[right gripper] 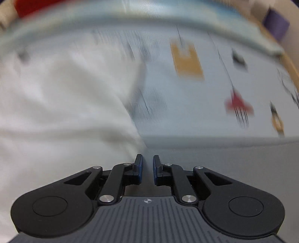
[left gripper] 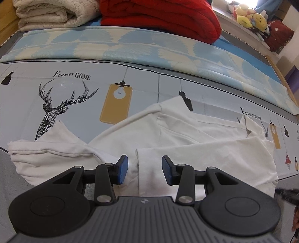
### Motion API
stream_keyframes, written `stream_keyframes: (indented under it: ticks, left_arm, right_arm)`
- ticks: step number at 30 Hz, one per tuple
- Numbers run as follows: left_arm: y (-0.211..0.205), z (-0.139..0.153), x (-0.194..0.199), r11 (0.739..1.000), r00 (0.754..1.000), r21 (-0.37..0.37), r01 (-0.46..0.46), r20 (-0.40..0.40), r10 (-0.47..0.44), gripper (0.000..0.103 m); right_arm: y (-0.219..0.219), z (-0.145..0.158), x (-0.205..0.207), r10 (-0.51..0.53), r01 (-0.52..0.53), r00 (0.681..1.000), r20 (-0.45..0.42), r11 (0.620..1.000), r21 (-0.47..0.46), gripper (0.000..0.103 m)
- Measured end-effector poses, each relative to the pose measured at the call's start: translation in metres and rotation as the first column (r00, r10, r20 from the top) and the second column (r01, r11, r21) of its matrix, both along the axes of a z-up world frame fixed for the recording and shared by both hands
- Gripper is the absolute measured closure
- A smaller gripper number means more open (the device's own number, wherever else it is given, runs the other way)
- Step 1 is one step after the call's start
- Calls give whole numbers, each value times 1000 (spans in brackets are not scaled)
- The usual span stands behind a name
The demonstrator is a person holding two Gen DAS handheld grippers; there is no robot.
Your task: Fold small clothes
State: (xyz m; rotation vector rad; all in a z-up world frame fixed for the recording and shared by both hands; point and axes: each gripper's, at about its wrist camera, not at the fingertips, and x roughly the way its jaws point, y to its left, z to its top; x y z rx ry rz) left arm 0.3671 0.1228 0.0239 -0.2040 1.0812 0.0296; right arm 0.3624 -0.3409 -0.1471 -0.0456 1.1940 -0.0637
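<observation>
A white garment [left gripper: 186, 134] lies spread and partly folded on a printed mat [left gripper: 84, 104], with a sleeve reaching out to the left. My left gripper [left gripper: 145, 168] is open just above the garment's near part, its blue pads [left gripper: 123, 168] apart and a seam running between them. The right wrist view is blurred. There the white garment [right gripper: 65, 102] fills the left half. My right gripper [right gripper: 148, 168] hangs at its lower right corner, its jaws a narrow slit apart. Only grey surface shows between them.
The mat [right gripper: 186, 104] has deer, lamp and bulb prints and a grey border near me. Behind it are a blue patterned sheet [left gripper: 149, 48], a folded cream blanket [left gripper: 52, 13] and a red blanket [left gripper: 164, 16]. Plush toys [left gripper: 250, 16] sit far right.
</observation>
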Motion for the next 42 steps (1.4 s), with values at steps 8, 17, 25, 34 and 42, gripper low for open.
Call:
stream_keyframes:
  ticks: [8,17,25,34,42]
  left_arm:
    - [-1,-4,-3,1000,1000,13,2,-8,-2,58]
    - [-4,-14,-2,999,999,46,19,-29,-18,58]
    - [-12,-20,6,997,999,63,36,-38,-34,58]
    - [-18,-25,11,996,998,65,59,-42,-56,58]
    - [-22,-21,4,996,997,59,73,-35,-71,58]
  right_arm:
    - [-16,57,9,-164,58,929,331,950,308,66]
    - [-25,3,74,-318,180,915,250,873,453,61]
    - [-21,-15,108,-324,187,911,255,877,443,90]
    - [-64,5,101,-512,331,793,331,818,470,99]
    - [-41,-16,96,-289,171,946,150,833,526,62]
